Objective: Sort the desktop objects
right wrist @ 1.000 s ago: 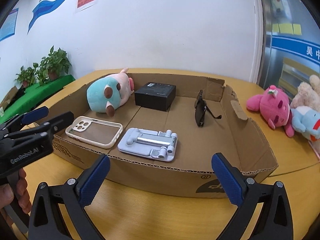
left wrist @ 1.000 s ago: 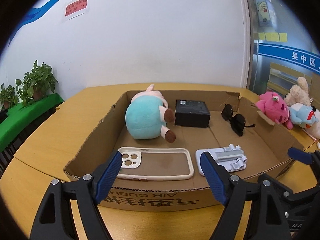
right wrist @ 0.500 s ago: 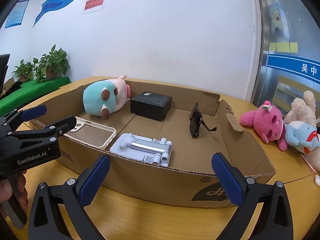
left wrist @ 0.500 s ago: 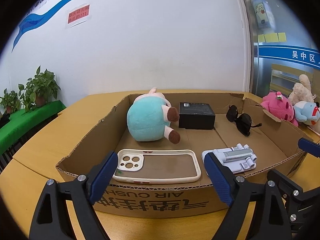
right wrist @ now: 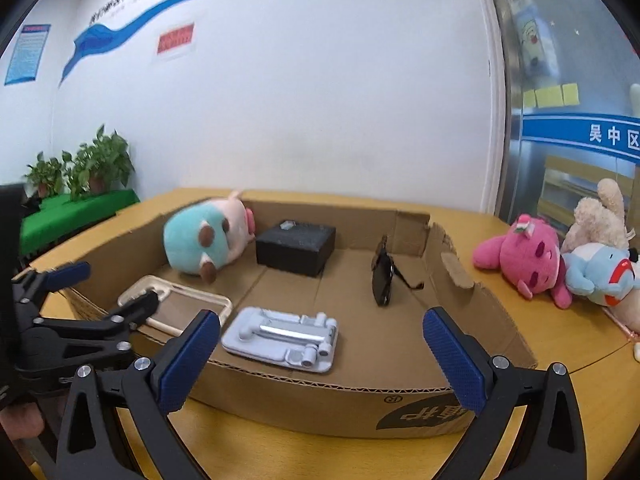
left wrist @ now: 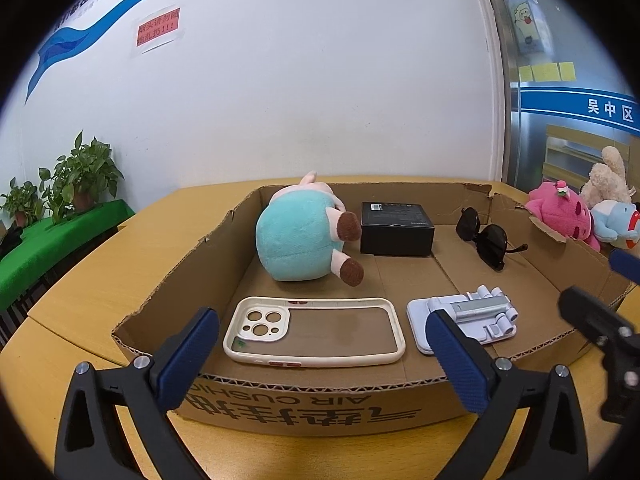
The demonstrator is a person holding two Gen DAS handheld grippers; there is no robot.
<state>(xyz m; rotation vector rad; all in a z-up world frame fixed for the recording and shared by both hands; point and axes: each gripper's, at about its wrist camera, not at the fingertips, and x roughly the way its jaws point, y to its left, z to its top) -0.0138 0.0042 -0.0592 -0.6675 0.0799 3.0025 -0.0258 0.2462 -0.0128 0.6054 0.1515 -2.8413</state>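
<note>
Left gripper (left wrist: 322,354) fingers have just spread wide, empty, before the phone case (left wrist: 314,332). Right gripper (right wrist: 322,354) also apart, empty. Case looks light, flexible, slick; pinch across its long rims.

Both grippers: black triangular-cutout arms w/ silver screws, blue textured pads (left wrist: 456,356).
</note>
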